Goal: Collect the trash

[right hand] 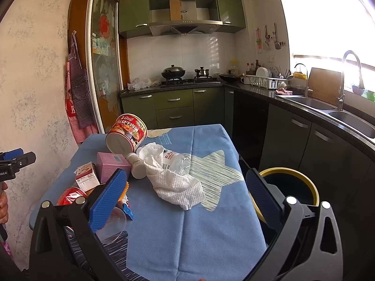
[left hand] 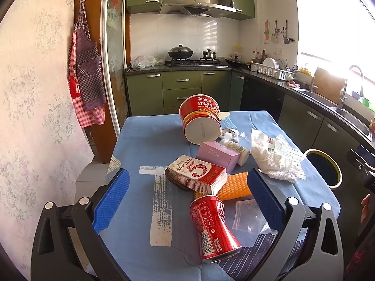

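Trash lies on a table with a blue cloth (left hand: 140, 145). A crushed red cola can (left hand: 212, 227) lies nearest, between the fingers of my open left gripper (left hand: 187, 201). Behind it are a milk carton (left hand: 199, 175), an orange ridged piece (left hand: 234, 185), a pink box (left hand: 218, 155), a small white bottle (left hand: 236, 148), a red noodle cup (left hand: 200, 118) on its side, a crumpled white paper towel (right hand: 174, 185) and a clear plastic bottle (right hand: 178, 161). My right gripper (right hand: 185, 199) is open and empty above the cloth (right hand: 199, 234), near the towel. A yellow-rimmed bin (right hand: 295, 187) stands beside the table's right edge.
A clear zip bag (left hand: 250, 217) lies by the can. A clear plastic cup (right hand: 112, 224) lies at my right gripper's left finger. Green cabinets, a stove (left hand: 194, 62) and a sink counter (right hand: 328, 110) run behind and to the right. A wall with aprons is on the left.
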### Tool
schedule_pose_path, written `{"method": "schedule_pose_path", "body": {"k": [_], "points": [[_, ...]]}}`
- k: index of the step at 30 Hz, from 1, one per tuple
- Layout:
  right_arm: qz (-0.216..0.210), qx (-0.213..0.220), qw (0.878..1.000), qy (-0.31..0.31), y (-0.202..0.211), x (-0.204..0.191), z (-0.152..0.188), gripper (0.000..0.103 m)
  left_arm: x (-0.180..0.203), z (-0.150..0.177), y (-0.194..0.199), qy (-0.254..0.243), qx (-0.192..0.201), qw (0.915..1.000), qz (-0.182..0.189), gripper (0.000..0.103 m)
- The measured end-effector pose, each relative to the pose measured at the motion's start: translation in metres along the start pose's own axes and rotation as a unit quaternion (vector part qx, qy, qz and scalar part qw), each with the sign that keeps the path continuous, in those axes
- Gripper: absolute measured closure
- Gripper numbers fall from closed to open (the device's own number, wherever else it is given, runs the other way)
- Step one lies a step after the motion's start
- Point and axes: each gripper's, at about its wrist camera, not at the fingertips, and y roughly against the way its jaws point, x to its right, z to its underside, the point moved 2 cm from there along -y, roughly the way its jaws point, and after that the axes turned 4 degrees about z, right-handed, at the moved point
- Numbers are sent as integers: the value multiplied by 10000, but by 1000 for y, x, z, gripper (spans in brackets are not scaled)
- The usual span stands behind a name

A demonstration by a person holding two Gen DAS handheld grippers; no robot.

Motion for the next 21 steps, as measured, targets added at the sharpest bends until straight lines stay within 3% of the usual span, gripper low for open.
{"method": "schedule_pose_path", "body": {"k": [21], "points": [[-7,-21,10000,-26,-3,2,2,6,0,0,-4,-11,-40,10000,1,4]]}}
